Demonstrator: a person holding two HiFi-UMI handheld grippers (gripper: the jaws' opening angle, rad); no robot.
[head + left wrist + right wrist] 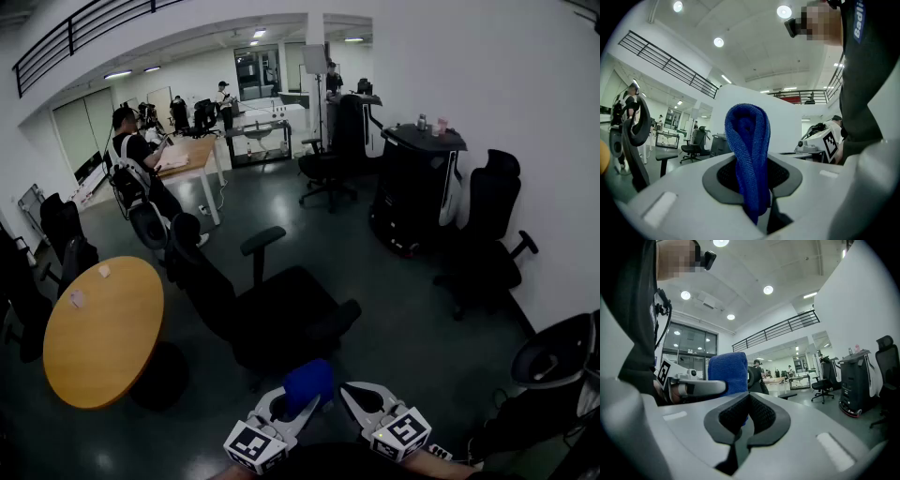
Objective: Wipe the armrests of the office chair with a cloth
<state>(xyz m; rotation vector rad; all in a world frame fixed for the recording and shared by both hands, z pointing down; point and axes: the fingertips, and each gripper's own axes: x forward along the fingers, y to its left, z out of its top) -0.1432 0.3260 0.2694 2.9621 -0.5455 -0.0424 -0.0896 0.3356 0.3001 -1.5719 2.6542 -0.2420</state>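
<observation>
Dark floor carries black office chair, black cart, round wooden table bearing 2 papers

White left claw and right claw carry black-and-white marker cubes; person wears dark top.

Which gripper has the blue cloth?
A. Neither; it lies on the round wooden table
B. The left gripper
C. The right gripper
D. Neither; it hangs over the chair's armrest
B: in the left gripper view the blue cloth stands pinched between the jaws of the left gripper, while the right gripper has its jaws together on nothing.
</observation>
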